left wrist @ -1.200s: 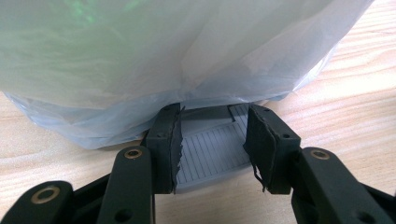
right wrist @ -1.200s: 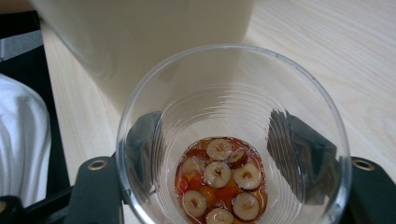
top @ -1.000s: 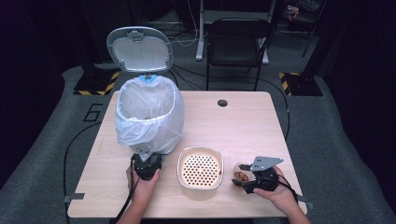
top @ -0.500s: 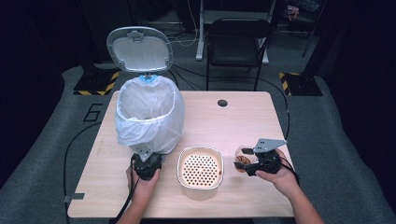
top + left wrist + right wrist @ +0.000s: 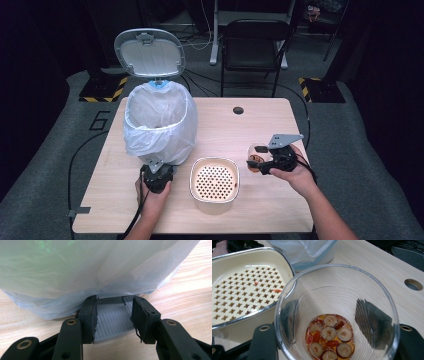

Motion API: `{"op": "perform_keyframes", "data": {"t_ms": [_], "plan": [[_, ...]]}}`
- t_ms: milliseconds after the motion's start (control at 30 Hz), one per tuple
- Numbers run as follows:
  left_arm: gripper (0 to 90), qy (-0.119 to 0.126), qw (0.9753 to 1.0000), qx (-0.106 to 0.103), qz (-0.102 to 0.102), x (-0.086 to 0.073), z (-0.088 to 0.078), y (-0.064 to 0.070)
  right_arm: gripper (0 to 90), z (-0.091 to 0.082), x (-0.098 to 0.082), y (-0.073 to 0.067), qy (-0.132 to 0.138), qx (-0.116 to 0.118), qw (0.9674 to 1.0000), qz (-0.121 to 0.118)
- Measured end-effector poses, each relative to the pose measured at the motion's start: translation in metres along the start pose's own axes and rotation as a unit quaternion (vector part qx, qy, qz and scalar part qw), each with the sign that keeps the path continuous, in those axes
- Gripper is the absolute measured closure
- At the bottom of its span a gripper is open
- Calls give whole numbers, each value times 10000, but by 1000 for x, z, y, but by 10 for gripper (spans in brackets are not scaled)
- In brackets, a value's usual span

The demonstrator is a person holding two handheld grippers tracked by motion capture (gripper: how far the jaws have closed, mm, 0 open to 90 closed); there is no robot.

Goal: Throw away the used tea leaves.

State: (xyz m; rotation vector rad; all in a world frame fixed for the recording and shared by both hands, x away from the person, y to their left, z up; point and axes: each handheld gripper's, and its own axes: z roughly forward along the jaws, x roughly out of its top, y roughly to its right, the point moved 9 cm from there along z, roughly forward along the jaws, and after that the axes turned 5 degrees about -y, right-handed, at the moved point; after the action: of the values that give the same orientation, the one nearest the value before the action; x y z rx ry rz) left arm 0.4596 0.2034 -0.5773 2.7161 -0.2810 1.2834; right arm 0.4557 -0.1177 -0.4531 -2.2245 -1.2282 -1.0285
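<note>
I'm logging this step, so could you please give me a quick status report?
Left tool shut on bin pedal. Right tool shut on glass cup beside strainer bowl. Nothing between them.

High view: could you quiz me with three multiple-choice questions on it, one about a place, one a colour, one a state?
1. Where is the strainer bowl?
A. between the left claw and the right claw
B. inside the bin
C. on the chair
2. What colour is the bin bag?
A. black
B. white
C. red
3. The bin lid is
A. shut
B. open, standing up
C. lying on the table

1 A, it sits on the table between them. 2 B, pale white plastic. 3 B, it is raised behind the bag.
</note>
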Motion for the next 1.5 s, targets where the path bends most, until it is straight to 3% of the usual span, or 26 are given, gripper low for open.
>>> {"op": "perform_keyframes", "data": {"t_ms": [500, 733, 1233, 1500], "plan": [[556, 7, 10000, 0, -7, 0, 0, 0, 363, 4, 36, 12, 108, 61, 9999, -69], [556, 11, 10000, 8, 2, 0, 0, 0, 363, 15, 51, 17, 82, 28, 9997, -234], [556, 1, 10000, -1, -6, 0, 0, 0, 357, 25, 87, 2, 460, 194, 9968, -629], [556, 1, 10000, 0, -7, 0, 0, 0, 358, 26, 95, -9, 449, 91, 9928, -1108]]}}
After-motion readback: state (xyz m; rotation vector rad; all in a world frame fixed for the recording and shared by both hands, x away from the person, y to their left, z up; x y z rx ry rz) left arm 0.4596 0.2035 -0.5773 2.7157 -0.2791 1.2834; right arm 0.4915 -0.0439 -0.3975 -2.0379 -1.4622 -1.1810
